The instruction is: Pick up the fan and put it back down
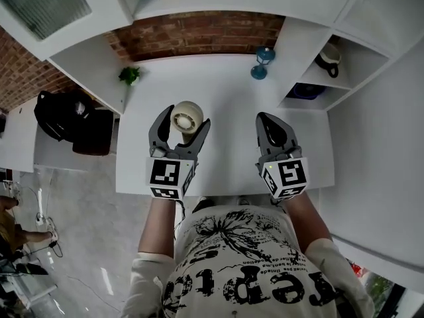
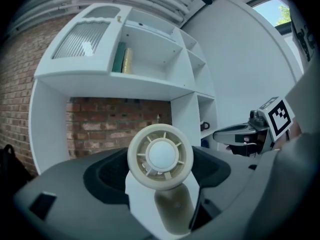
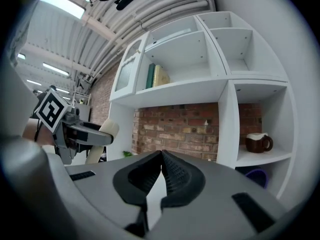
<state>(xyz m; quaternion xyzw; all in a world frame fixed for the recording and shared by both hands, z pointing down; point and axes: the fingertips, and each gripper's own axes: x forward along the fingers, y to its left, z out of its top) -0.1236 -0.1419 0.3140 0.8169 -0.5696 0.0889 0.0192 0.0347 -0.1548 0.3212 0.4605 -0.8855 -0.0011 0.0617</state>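
Left gripper (image 1: 183, 119) over the near half of the white table (image 1: 225, 91), jaws spread wide. The fan (image 1: 187, 115) is between them: small, cream, upright, with its round grille facing back at the left gripper's camera. From the left gripper view I see a strip of white table between the stem and the jaw on that view's left. The other jaw sits just beside the stem, and I cannot tell whether it touches. I read this as a wide set around the fan, not a clamp. The fan's foot is low between the jaws, and I cannot tell whether it bears on the table. Right gripper (image 1: 265, 119) is level with the left and well apart from it, to the right. Its ribbed pads meet at the tips with nothing between them. Toward the back of the table there is a small blue ornament (image 1: 262, 63) on the right and a little green plant (image 1: 130, 75) on the left, both against the brick wall (image 1: 199, 32). A brown mug (image 3: 257, 142) stands in a right-hand shelf bay, and a couple of books (image 3: 156, 76) stand on the upper shelf. A black bag (image 1: 66, 118) lies on the surface to the left.
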